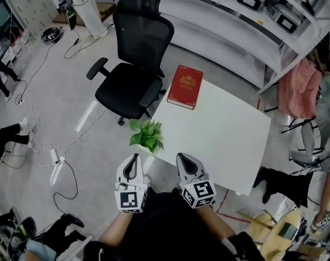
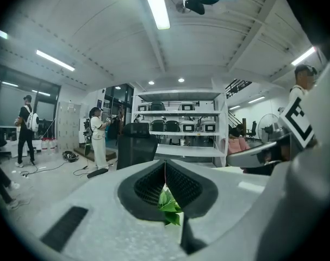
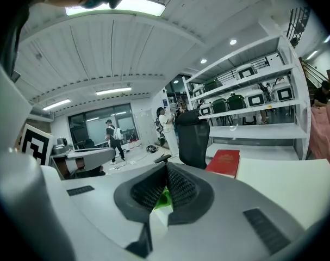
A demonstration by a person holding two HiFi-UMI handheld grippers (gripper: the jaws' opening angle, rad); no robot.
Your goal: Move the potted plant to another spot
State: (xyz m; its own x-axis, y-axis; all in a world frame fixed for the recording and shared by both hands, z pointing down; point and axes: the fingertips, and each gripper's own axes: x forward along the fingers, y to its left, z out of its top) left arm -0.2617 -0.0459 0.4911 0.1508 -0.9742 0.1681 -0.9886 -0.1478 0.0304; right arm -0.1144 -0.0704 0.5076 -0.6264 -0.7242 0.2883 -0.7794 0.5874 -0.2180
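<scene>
**Potted plant on the table's near-left corner, both grippers closed**

Your small, green-leaved potted plant [image 1: 147, 135] stands on the near-left corner of the white rectangular table [image 1: 224, 140], its leaves hiding the pot from above. Your left gripper [image 1: 134, 157] has its jaws pressed together on nothing. Its tips are near the plant on your side, without touching it, and the leaves show in the gap below the tips. Your right gripper [image 1: 182, 158] is beside the left one, jaws likewise pressed together and empty, over the table's near edge. A red hardcover book [image 1: 185, 86] lies at the far-left corner, well apart from the plant. A black mesh office chair [image 1: 133, 64] stands just beyond that end of the table.
</scene>
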